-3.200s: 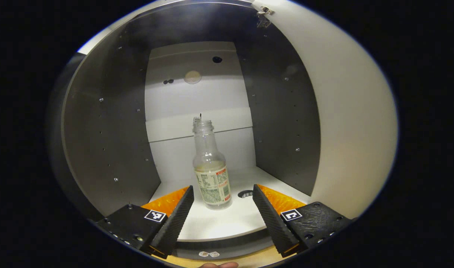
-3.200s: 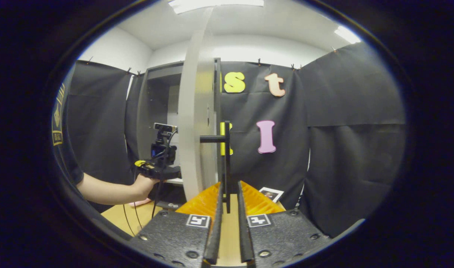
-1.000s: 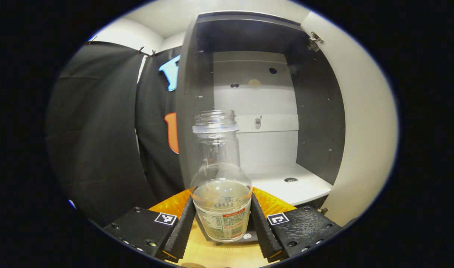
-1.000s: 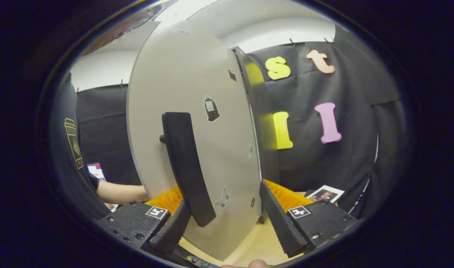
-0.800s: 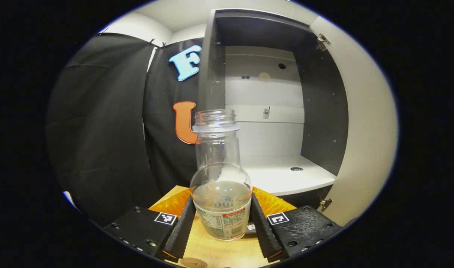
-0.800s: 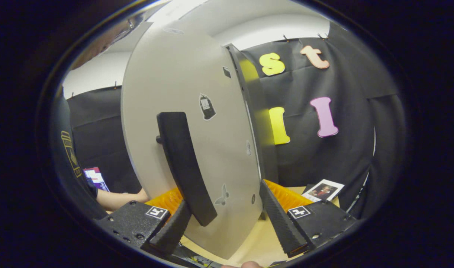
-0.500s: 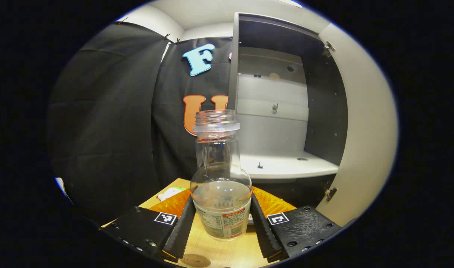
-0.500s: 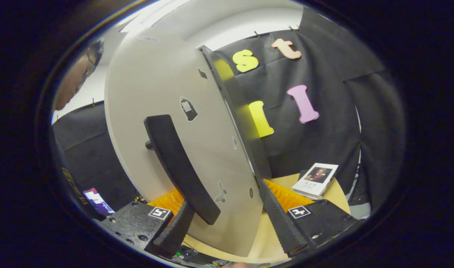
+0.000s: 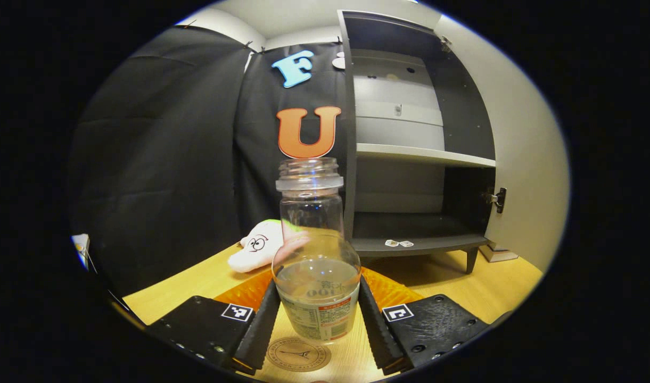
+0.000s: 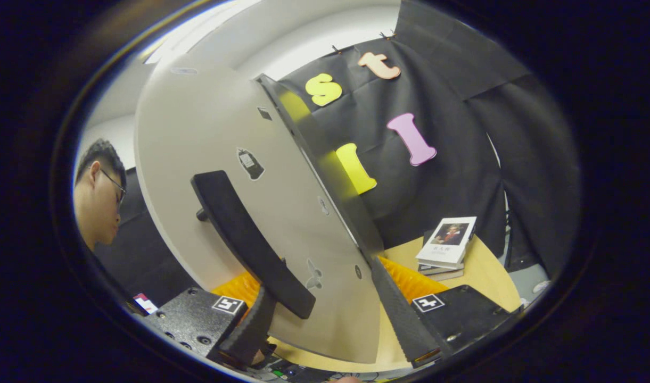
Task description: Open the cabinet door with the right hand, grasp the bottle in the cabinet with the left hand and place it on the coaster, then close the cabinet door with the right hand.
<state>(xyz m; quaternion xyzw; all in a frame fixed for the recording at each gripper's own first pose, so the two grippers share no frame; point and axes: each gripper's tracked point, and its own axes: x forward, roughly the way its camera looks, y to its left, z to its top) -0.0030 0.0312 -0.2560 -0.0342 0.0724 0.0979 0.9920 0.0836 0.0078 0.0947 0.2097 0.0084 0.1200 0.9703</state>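
A clear, uncapped bottle point(image 9: 317, 298) with a little liquid and a paper label stands upright between the fingers of my left gripper point(image 9: 317, 324), which is shut on its lower body. A round brown coaster point(image 9: 298, 355) lies on the wooden table just under and in front of the bottle; I cannot tell whether the two touch. The grey cabinet point(image 9: 410, 159) stands open behind, its shelves bare. In the right gripper view, my right gripper point(image 10: 327, 327) is open, its fingers astride the lower part of the white door point(image 10: 218, 159), the left one under the black handle point(image 10: 245, 244).
A white plush toy point(image 9: 255, 247) lies on the wooden table point(image 9: 197, 282) left of the cabinet. The open door's inner face point(image 9: 516, 159) stands at the right. A stack of books point(image 10: 447, 244) sits on the table beyond the door. A person point(image 10: 98, 197) is at the left.
The left gripper took hold of the bottle in the cabinet, drew it out and lowered it to the coaster. The right gripper let go of the handle, opened, and now faces the door's front.
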